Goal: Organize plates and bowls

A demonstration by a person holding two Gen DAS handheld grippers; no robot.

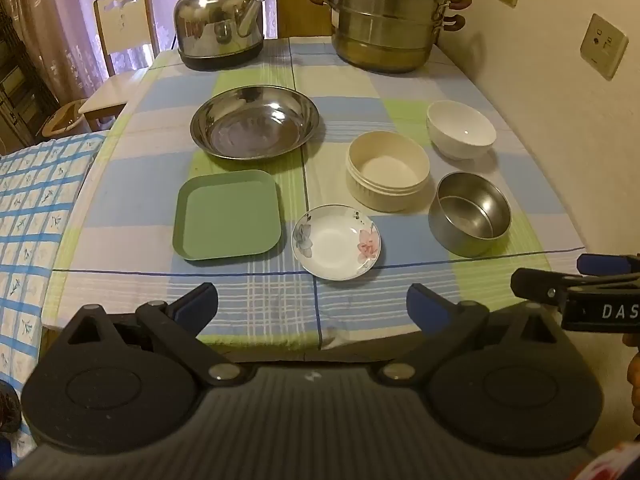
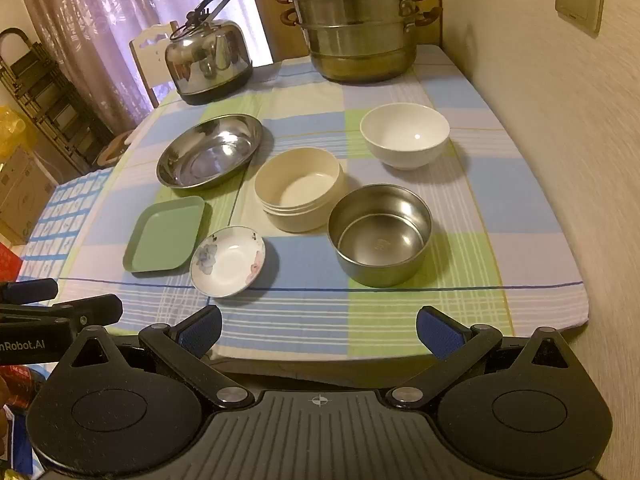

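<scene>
While both claws hang over the near edge of the tabletop (image 1: pixel 400 80), nothing sits between their blue pads: the left claw (image 1: pixel 312 308) is spread wide and empty, and the right claw (image 2: pixel 318 328) is just as wide and empty, each tilted down toward the dishes. A checked cloth (image 1: pixel 360 292) of blue, green and pale squares covers the top. On the left half lie three flat pieces: a round steel plate (image 1: pixel 255 122) with a shiny, mirror-like well farthest back, a green tray (image 1: pixel 227 216), square with rounded corners and a low raised rim, in front of it, and just to the tray's right a small white saucer (image 1: pixel 336 242) painted with a grey-blue flower on one side and a pink one on the other. On the right half stand three bowls, all upright and empty: a glossy white bowl (image 1: pixel 461 128) at the back near the wall, a cream bowl (image 1: pixel 387 170) with straight sides and ridges under its rim nearer the middle, and a steel bowl (image 1: pixel 470 214) with a dull brushed wall closest to the edge. Cream and steel bowls stand just beside each other; I cannot tell whether they touch. Beyond the dishes, at the far end, a steel kettle (image 1: pixel 220 28) stands left and a tiered steamer (image 1: pixel 386 20) with brown handles stands right.
</scene>
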